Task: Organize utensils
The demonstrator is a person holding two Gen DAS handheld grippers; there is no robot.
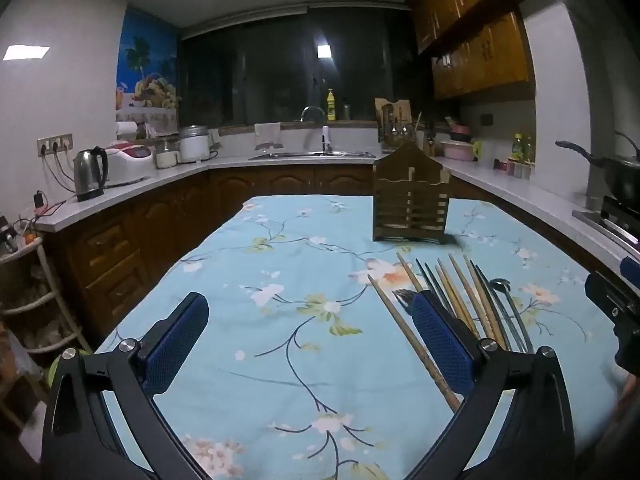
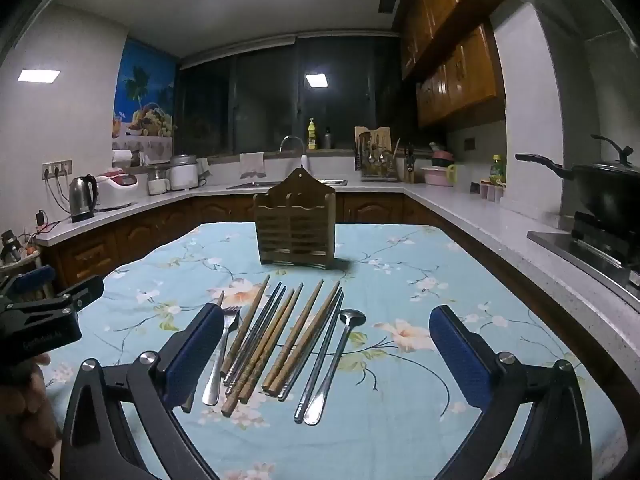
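Bench (image 2: 460, 280), flowered cloth, upper centre: empty wooden holder (image 2: 295, 226). Below it chopsticks (image 2: 280, 332), fork (image 2: 224, 344), spoon (image 2: 336, 360) lie loose. Right claw (image 2: 326, 354) and left claw (image 1: 308, 344) gape wide, empty. Sorting seemingly unstarted; next move: close on one utensil.

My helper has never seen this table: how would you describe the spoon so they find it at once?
On the blue floral tablecloth, in front of the wooden utensil holder, lies a row of utensils. The spoon is at its right end. Its rounded metal bowl sets it apart from the straight chopsticks.
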